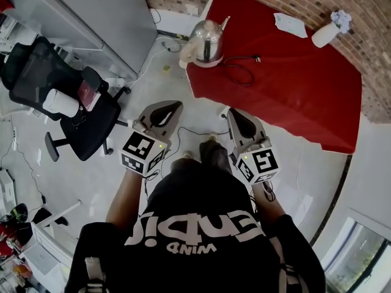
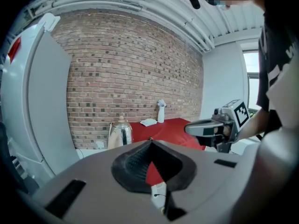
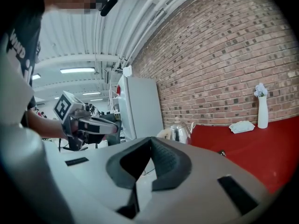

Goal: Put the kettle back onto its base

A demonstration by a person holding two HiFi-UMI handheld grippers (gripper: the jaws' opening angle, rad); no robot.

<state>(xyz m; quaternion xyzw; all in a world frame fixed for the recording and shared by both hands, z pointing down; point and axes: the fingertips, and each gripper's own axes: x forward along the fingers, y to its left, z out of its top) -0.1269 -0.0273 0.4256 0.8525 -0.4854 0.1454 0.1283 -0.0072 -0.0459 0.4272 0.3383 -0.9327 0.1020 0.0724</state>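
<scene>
**Kettle waits on the bench corner, both claws empty and well short of it**

Head view: the steel kettle (image 1: 206,40) stands at the near corner of the red-covered bench (image 1: 305,84), with a black cord (image 1: 241,71) looped on the cloth just beside it. I cannot tell whether the base lies under the kettle or somewhere else. The person stands on the floor well back from the bench, with the left claw (image 1: 175,105) and the right claw (image 1: 227,111) held out in front, neither near the kettle.

Left gripper view: the left claw (image 2: 150,142) has its pads pressed together at the tip with nothing between them. The kettle (image 2: 121,133) shows beyond it, far off against the brick wall.

Right gripper view: the right claw (image 3: 150,139) is likewise pressed together and empty, with the kettle (image 3: 180,132) distant at the bench's edge.

By my reckoning nothing of the job is done yet: reaching, gripping, lifting and seating the kettle all remain.
</scene>
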